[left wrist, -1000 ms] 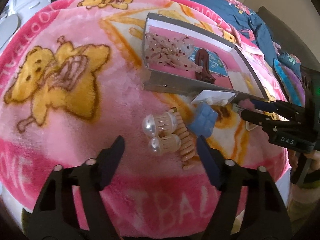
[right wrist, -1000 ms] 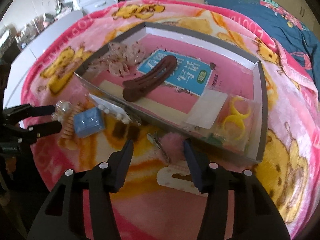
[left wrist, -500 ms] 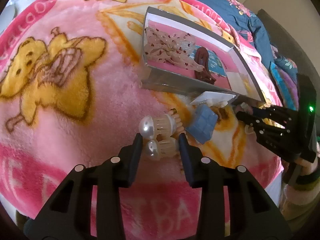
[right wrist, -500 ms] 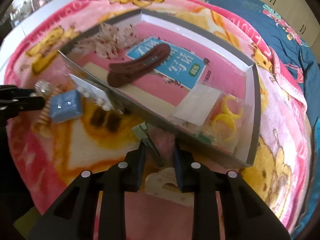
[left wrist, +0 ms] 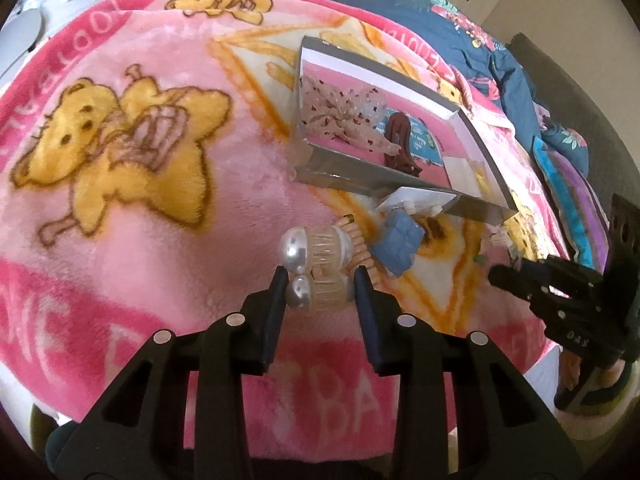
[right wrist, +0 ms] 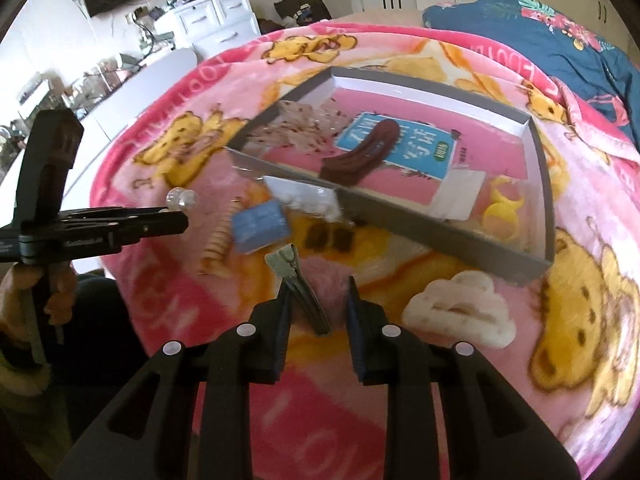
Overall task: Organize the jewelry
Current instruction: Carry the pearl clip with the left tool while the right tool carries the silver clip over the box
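Pink bear-print blanket (left wrist: 168,240) covers the bed, with a dark blue quilt (right wrist: 560,28) bunched behind it and white drawers (right wrist: 216,12) by the wall. On the blanket sits a grey tray (right wrist: 440,220) holding a brown clip (right wrist: 360,152), a speckled clear clip (left wrist: 340,120) and yellow rings (right wrist: 500,208). Left gripper (left wrist: 320,284) is clamped on a pearl clip (left wrist: 316,264), its jaws closing and pads pressing both sides. Just beyond lie a spiral tie (left wrist: 360,248) and a blue box (left wrist: 396,240). Right gripper (right wrist: 316,292) is closed on a pink fuzzy clip (right wrist: 308,288) with metal prongs. Beside it on the blanket rests a cream cloud clip (right wrist: 460,308)
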A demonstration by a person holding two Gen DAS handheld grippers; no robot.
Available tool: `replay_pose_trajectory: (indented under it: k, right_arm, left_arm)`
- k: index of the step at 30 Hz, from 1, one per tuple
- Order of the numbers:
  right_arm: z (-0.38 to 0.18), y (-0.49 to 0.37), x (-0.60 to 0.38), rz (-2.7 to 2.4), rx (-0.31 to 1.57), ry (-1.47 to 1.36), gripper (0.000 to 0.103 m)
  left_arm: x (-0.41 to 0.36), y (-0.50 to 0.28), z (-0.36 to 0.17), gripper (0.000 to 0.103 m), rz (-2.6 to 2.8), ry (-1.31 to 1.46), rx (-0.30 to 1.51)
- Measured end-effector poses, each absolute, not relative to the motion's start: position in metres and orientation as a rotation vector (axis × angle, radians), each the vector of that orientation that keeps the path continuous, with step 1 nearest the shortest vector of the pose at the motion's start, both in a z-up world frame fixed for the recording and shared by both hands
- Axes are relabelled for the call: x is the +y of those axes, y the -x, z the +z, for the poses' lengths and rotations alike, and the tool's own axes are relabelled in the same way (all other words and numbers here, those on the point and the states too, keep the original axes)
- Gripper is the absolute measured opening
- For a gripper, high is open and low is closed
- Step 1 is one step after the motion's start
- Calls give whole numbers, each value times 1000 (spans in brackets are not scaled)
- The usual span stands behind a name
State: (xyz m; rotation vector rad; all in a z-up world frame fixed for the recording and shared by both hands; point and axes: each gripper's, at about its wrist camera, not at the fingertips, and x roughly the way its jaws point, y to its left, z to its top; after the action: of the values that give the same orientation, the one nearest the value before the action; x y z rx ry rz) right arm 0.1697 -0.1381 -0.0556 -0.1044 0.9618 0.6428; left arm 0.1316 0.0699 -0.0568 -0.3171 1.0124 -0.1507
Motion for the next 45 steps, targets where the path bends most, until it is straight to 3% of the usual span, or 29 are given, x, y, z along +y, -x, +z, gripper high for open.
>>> replay_pose_trajectory:
  k: [14, 31, 45]
  right_arm:
    - [-21, -147, -141, 695, 872, 2, 24]
    - [37, -172, -168, 651, 715, -67, 24]
    - [56, -205, -203, 533, 661, -116, 24]
  left_arm:
    - [72, -118, -13, 26, -133, 290, 905]
    - [32, -162, 45, 26, -200, 213, 792]
    - [5, -208, 58, 26, -256, 174, 776]
